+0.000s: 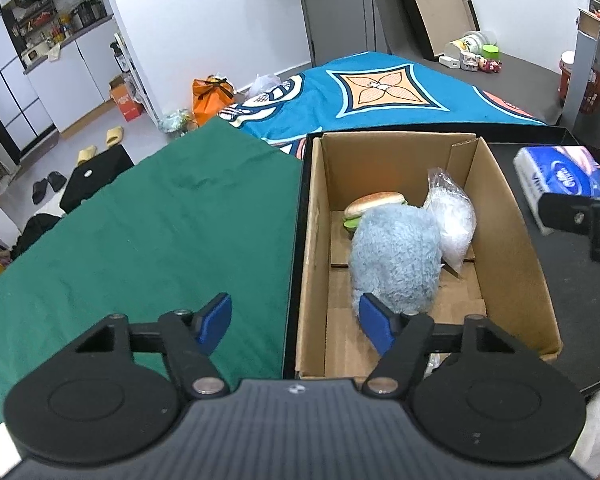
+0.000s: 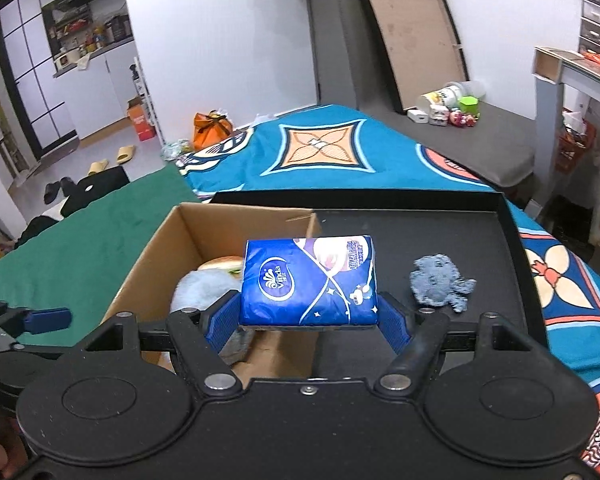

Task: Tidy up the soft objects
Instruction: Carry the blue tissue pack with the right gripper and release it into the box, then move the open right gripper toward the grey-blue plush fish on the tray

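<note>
A cardboard box (image 1: 318,248) stands in a black tray (image 2: 512,248). Inside it lie a fluffy light-blue plush (image 1: 396,256), a toy burger (image 1: 374,204) and a clear bag of white filling (image 1: 454,220). My left gripper (image 1: 296,320) is open and empty, over the box's near left wall. My right gripper (image 2: 308,320) is shut on a blue tissue pack (image 2: 310,280) and holds it above the box's right wall; the pack also shows in the left wrist view (image 1: 560,178). A small blue crumpled cloth toy (image 2: 440,282) lies on the tray to the right.
A green cloth (image 1: 140,232) covers the surface left of the tray. A blue patterned blanket (image 2: 320,152) lies behind. Jars and small toys (image 2: 452,108) sit at the far back. Slippers and an orange bag (image 1: 212,96) are on the floor at left.
</note>
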{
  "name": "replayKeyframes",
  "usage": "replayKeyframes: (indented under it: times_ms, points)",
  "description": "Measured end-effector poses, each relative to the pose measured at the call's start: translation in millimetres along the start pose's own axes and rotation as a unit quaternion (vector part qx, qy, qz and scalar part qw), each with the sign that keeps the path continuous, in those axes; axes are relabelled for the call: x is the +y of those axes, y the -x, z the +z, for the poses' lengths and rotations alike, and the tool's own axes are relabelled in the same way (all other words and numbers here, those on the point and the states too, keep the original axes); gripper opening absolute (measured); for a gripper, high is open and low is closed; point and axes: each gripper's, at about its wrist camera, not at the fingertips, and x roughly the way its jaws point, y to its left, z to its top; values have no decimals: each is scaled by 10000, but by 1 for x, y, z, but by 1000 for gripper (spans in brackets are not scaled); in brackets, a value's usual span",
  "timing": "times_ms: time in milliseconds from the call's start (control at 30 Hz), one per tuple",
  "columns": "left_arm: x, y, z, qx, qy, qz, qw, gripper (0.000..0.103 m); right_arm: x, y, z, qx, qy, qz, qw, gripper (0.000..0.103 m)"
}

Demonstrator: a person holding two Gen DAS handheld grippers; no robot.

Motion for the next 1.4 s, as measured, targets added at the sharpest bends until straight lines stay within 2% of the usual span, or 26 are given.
replayKeyframes:
  times_ms: [33, 167, 233, 367, 433, 533, 900, 1167, 1267, 1400]
  points:
    - [0, -1, 0, 38, 10, -14, 10000, 56, 3, -1, 0, 16, 21, 14, 10000, 71]
    - [3, -7, -1, 203, 71, -155, 9996, 42, 13, -4, -2, 68, 85, 68, 9999, 71]
    - [6, -9, -1, 262, 134, -249, 9993, 30, 17, -6, -2, 87, 105, 72, 9999, 71]
    - [9, -11, -2, 308, 203, -405, 9985, 17, 22, -12, -4, 178, 141, 76, 9997, 73]
    - [10, -12, -2, 310, 223, -452, 9982, 12, 24, -15, -6, 301, 153, 151, 9993, 78]
    - [11, -12, -2, 295, 254, -486, 9981, 12, 21, -11, -8, 294, 52, 150, 9994, 86]
    - [7, -6, -2, 204, 160, -288, 9992, 13, -11, -5, -5, 240, -18, -15, 9997, 86]
    - [2, -4, -1, 142, 49, -75, 9999, 19, -32, -2, 7, 128, 123, -127, 9998, 86]
    - [0, -3, 0, 109, 17, 46, 9999, 27, -40, -2, 14, 99, 152, -127, 9998, 86]
    - [-2, -2, 1, 61, -45, 118, 9999, 45, -48, -4, 20, 74, 235, -135, 9996, 86]
